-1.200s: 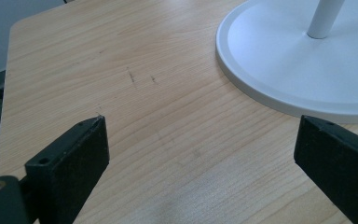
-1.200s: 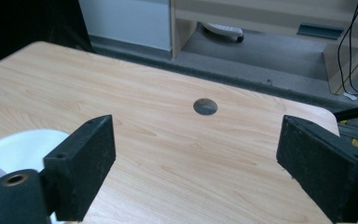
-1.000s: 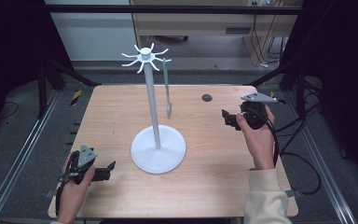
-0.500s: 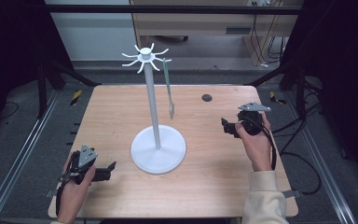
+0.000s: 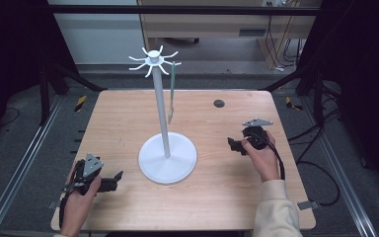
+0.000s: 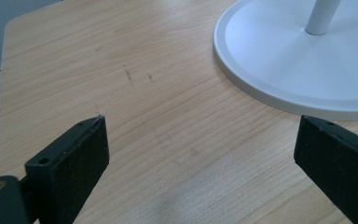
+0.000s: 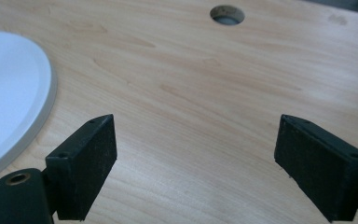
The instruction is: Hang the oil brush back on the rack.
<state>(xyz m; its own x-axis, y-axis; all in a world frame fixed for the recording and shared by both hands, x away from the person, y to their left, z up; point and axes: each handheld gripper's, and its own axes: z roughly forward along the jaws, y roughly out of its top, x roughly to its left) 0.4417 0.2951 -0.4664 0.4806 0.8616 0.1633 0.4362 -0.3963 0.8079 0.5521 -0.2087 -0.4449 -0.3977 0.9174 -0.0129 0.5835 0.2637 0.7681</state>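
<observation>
Two grippers sit low over the wooden table (image 5: 128, 123), one on each side of a white stand. Nearest the person, the left gripper (image 5: 112, 181) is held in the left hand (image 5: 76, 197) at the near left part of the tabletop, its black jaws pointing toward the stand's round base (image 5: 168, 158). In the left gripper view those jaws stand wide apart with only bare wood between them, and the rim of the base (image 6: 261, 88) lies just beyond the right-hand jaw, close but not touching.

A little farther in, the right gripper (image 5: 233, 144) is held in the right hand (image 5: 264, 158) at the right of the table, aimed left toward the base and clearly apart from it. In the right gripper view its jaws are likewise spread wide and grip nothing; the edge of the base (image 7: 14, 93) curves in at the left, and a small round hole (image 7: 227, 14) in the tabletop shows beyond.

The stand rises from the middle of the table: a flat white disc, a slim upright pole (image 5: 160, 103), and at the top a crown of short curved hooks (image 5: 153, 59). From one hook on the right side a long, thin grey-green utensil (image 5: 171, 91) hangs straight down beside the pole, its lower end clear of the table. The same hole (image 5: 219, 103) lies toward the far right of the tabletop, beyond the right gripper.
</observation>
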